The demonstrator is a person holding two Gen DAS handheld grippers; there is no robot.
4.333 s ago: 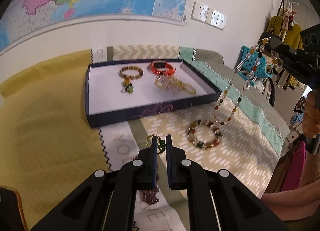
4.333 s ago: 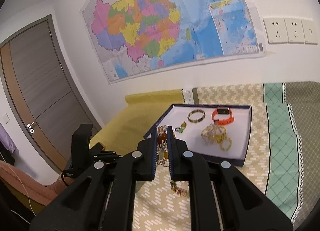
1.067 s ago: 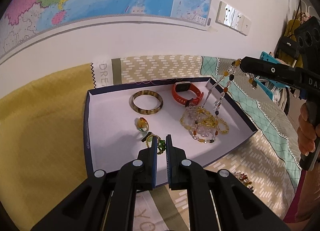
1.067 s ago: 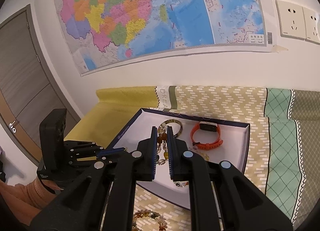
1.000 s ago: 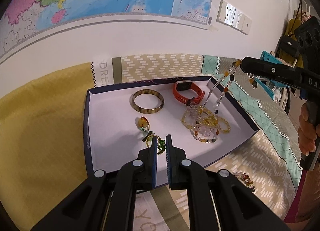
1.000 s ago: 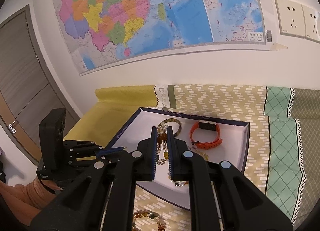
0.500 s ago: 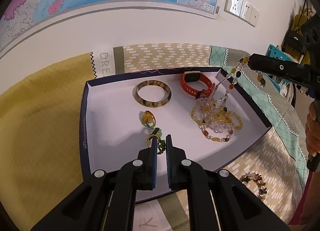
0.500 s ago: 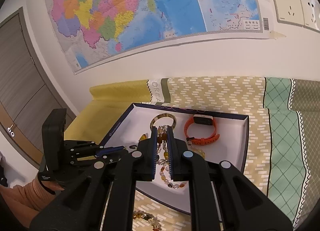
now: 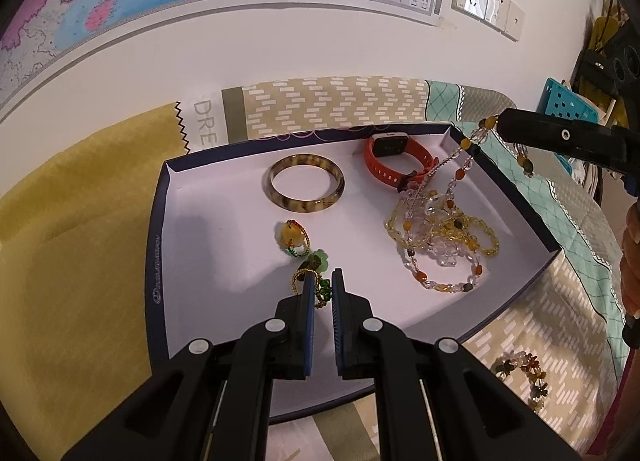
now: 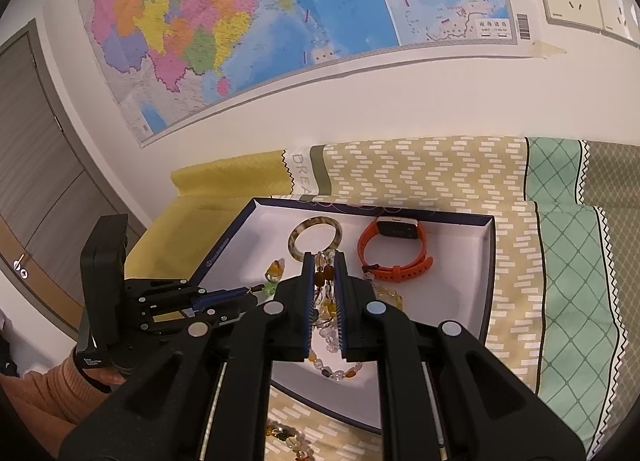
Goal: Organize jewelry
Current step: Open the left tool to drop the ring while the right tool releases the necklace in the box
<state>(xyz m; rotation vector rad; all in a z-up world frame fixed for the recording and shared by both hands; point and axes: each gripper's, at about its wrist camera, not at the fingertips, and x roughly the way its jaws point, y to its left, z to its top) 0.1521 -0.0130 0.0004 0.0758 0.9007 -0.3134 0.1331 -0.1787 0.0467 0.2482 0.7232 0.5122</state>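
Both grippers are being held over the box [image 9: 158,261] atm, which is sitting on the patterned bedspread [image 9: 332,105] w/ a map [image 10: 248,21] on the wall behind.

Left gripper [image 9: 321,289]: jaws are being kept almost together, clamped on a small gold/green beaded ring [image 9: 316,281]. The ring is being held right at the tips, low over the white floor of the box, near the front edge. Whether it's touching the floor can't be told.

Right gripper [image 10: 321,265]: jaws also nearly closed, pinched on a bead necklace [image 10: 325,281]. In the left wrist view the necklace [image 9: 448,165] is seen hanging from the tips at approx 2 o'clock, and its lower end is being draped down onto a pile of yellow/clear bracelets [image 9: 444,237] at 3 o'clock in the box.

Other stuff being kept in the box:
- brown bangle [image 9: 306,184], 12 o'clock, lying flat
- orange watch [image 9: 396,159], 1 o'clock, by the back wall, just beside the pile
- another small ring w/ a yellow stone [image 9: 292,239], centre, just beyond the held ring

One more bead bracelet [image 9: 520,373] is being left outside the box on the bedspread, at 4 o'clock in the left view. In the right view it's only partly seen at the bottom edge.

A hand in an orange sleeve [image 10: 52,389] is seen gripping the left tool at 8 o'clock in the right view.
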